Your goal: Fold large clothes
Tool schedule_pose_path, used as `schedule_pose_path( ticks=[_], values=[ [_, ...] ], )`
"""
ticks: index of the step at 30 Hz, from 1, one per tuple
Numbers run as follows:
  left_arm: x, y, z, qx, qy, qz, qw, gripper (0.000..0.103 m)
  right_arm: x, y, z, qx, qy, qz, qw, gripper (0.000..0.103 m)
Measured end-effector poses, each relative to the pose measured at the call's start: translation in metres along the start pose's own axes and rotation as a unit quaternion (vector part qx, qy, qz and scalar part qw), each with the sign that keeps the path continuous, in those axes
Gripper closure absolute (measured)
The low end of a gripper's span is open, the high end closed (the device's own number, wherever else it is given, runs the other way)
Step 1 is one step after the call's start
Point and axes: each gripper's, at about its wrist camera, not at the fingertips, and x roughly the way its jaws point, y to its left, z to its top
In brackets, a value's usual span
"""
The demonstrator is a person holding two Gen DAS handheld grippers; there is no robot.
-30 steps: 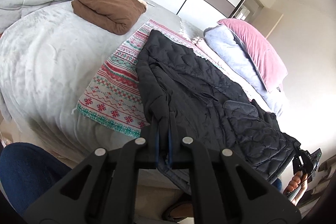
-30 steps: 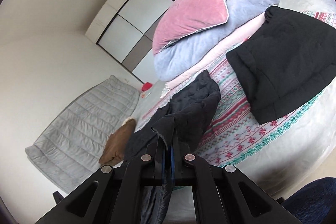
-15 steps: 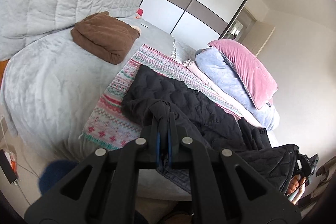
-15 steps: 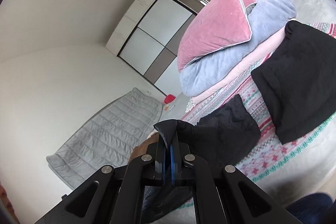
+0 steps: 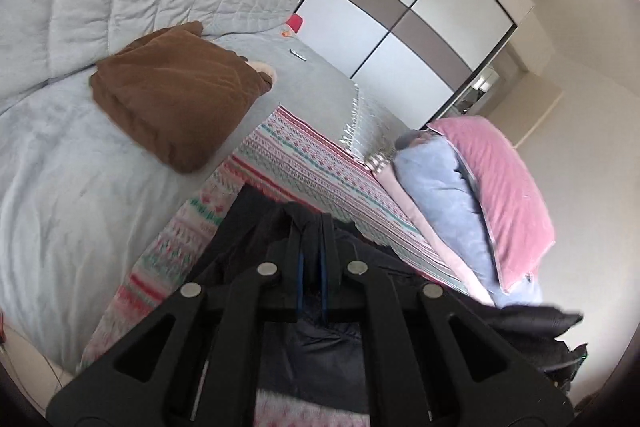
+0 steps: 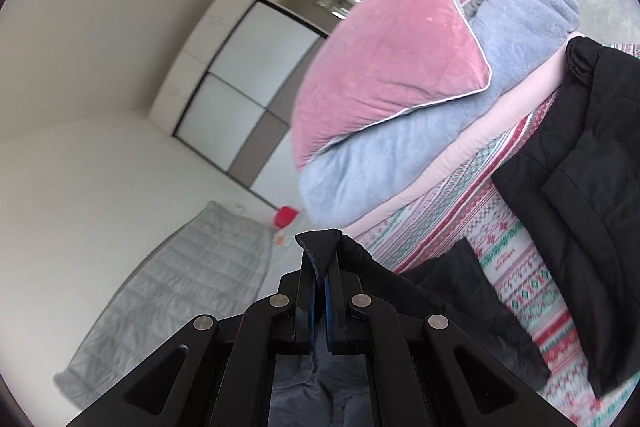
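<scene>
My left gripper (image 5: 310,227) is shut on a fold of the black quilted jacket (image 5: 320,351), which hangs down below the fingers and spreads to the right. In the right wrist view my right gripper (image 6: 320,259) is shut on another edge of the same jacket (image 6: 432,291), whose cloth pokes up between the fingertips. The jacket is held above the red, green and white patterned blanket (image 5: 304,163) on the bed. Most of the jacket is hidden behind the gripper bodies.
A folded brown garment (image 5: 172,95) lies on the grey bed cover (image 5: 60,167). A pink pillow (image 5: 496,187) tops a blue-grey blanket (image 5: 436,195). Another black garment (image 6: 580,179) lies on the patterned blanket (image 6: 504,227). A wardrobe (image 5: 400,11) stands behind.
Both grippers have risen and moved towards the wardrobe, still shut on the jacket. The jacket, spread flat on the patterned blanket before, has been lifted and bunched up under them.
</scene>
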Motion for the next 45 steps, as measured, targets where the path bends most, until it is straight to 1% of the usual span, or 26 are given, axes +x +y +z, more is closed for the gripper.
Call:
schedule_pose_path(
  ticks=[1,2,3,6,8,10,12,14,16,19,22,24,26,27,29,31,32,34,37,38,39,40,42,44,45],
  values=[
    [0.018,-0.001,0.005,-0.002,0.004,0.008,1.0000,0.096,0.019,-0.004,0.004,0.006,0.001,-0.008,1.000,0.101],
    [0.046,0.002,0.012,-0.012,0.014,0.021,0.9996,0.096,0.037,-0.011,0.006,0.010,0.002,-0.018,1.000,0.101],
    [0.064,0.005,0.016,-0.018,0.020,0.026,0.9993,0.096,0.057,-0.017,0.006,0.007,0.005,-0.035,0.999,0.101],
    [0.125,0.021,0.024,-0.033,0.040,0.037,0.9980,0.095,0.113,-0.036,0.008,-0.001,0.033,-0.077,0.996,0.101],
    [0.166,0.026,0.023,-0.028,0.070,0.053,0.9958,0.095,0.148,-0.049,0.010,-0.002,0.056,-0.098,0.994,0.101],
    [0.204,0.029,0.022,-0.011,0.095,0.076,0.9926,0.095,0.179,-0.058,0.011,-0.017,0.071,-0.116,0.991,0.101],
    [0.241,0.036,0.018,0.006,0.121,0.105,0.9870,0.095,0.212,-0.065,0.006,-0.035,0.081,-0.139,0.986,0.101],
    [0.267,0.046,0.017,0.002,0.140,0.115,0.9834,0.094,0.234,-0.075,0.001,-0.035,0.094,-0.157,0.982,0.101],
    [0.282,0.054,0.017,-0.011,0.151,0.109,0.9824,0.091,0.255,-0.082,-0.003,-0.052,0.102,-0.188,0.976,0.100],
    [0.291,0.054,0.014,-0.011,0.161,0.097,0.9820,0.090,0.268,-0.095,-0.010,-0.066,0.112,-0.222,0.966,0.099],
    [0.290,0.049,0.011,-0.002,0.161,0.097,0.9822,0.084,0.273,-0.118,-0.013,-0.036,0.136,-0.244,0.960,0.094],
    [0.289,0.051,0.012,-0.008,0.162,0.092,0.9825,0.076,0.275,-0.127,-0.015,-0.027,0.143,-0.247,0.958,0.091],
    [0.289,0.052,0.017,-0.021,0.159,0.085,0.9835,0.067,0.274,-0.129,-0.016,-0.024,0.141,-0.245,0.959,0.082],
    [0.287,0.053,0.019,-0.027,0.156,0.081,0.9840,0.064,0.274,-0.129,-0.016,-0.026,0.139,-0.245,0.959,0.079],
    [0.281,0.054,0.022,-0.035,0.152,0.072,0.9852,0.049,0.273,-0.125,-0.016,-0.035,0.138,-0.253,0.957,0.066],
    [0.275,0.055,0.025,-0.041,0.141,0.067,0.9868,0.041,0.266,-0.118,-0.014,-0.041,0.132,-0.256,0.957,0.061],
    [0.269,0.056,0.027,-0.044,0.135,0.075,0.9871,0.037,0.262,-0.114,-0.011,-0.041,0.127,-0.254,0.958,0.060],
    [0.262,0.060,0.032,-0.060,0.125,0.083,0.9868,0.035,0.248,-0.103,-0.004,-0.041,0.117,-0.249,0.960,0.059],
    [0.244,0.065,0.042,-0.088,0.104,0.064,0.9886,0.035,0.231,-0.082,0.003,-0.061,0.097,-0.254,0.960,0.058],
    [0.239,0.064,0.044,-0.089,0.096,0.064,0.9894,0.035,0.227,-0.076,0.003,-0.070,0.097,-0.259,0.958,0.058],
    [0.232,0.060,0.045,-0.083,0.087,0.064,0.9906,0.035,0.224,-0.070,0.002,-0.078,0.099,-0.263,0.956,0.058],
    [0.224,0.051,0.045,-0.065,0.082,0.064,0.9924,0.035,0.222,-0.064,0.000,-0.085,0.102,-0.262,0.956,0.058],
    [0.216,0.028,0.035,-0.023,0.083,0.054,0.9948,0.035,0.218,-0.044,-0.011,-0.113,0.119,-0.247,0.955,0.058],
    [0.211,-0.006,0.012,0.030,0.096,0.036,0.9943,0.035,0.219,-0.017,-0.033,-0.164,0.147,-0.227,0.949,0.057],
    [0.210,-0.024,-0.003,0.060,0.106,0.027,0.9921,0.035,0.219,-0.008,-0.044,-0.185,0.160,-0.219,0.945,0.057]
  ],
)
